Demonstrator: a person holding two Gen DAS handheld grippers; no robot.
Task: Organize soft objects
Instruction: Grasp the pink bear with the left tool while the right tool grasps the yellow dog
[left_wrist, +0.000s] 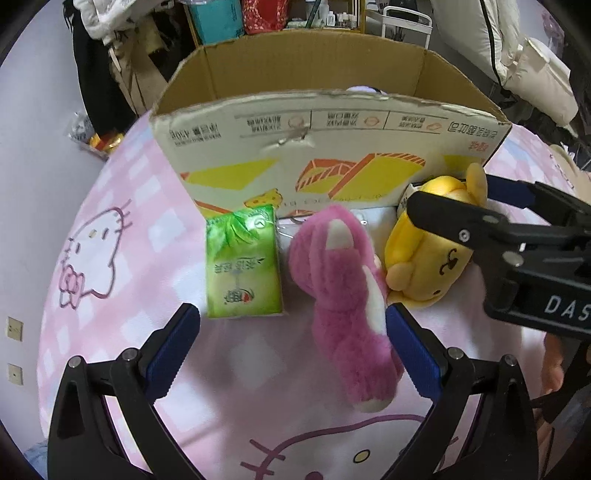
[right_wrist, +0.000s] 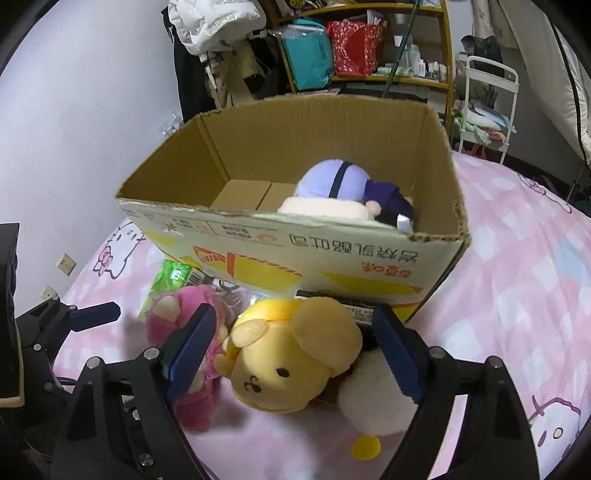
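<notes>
Pink bear (left_wrist: 343, 295), yellow dog (right_wrist: 288, 350)

Bed (left_wrist: 122, 266) with pink cat-print sheet. On it: box (left_wrist: 332, 155) far centre; near it, left to right, tissue pack (left_wrist: 242, 266), pink plush (left_wrist: 343, 295), yellow plush (left_wrist: 424, 258).

Pink cat-print bedspread (left_wrist: 122, 295); cluttered shelf (right_wrist: 369, 77) (red bag (right_wrist: 356, 46)) behind

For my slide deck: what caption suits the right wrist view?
Open right claw straddling yellow plush dog before cardboard box holding purple plush doll.
</notes>
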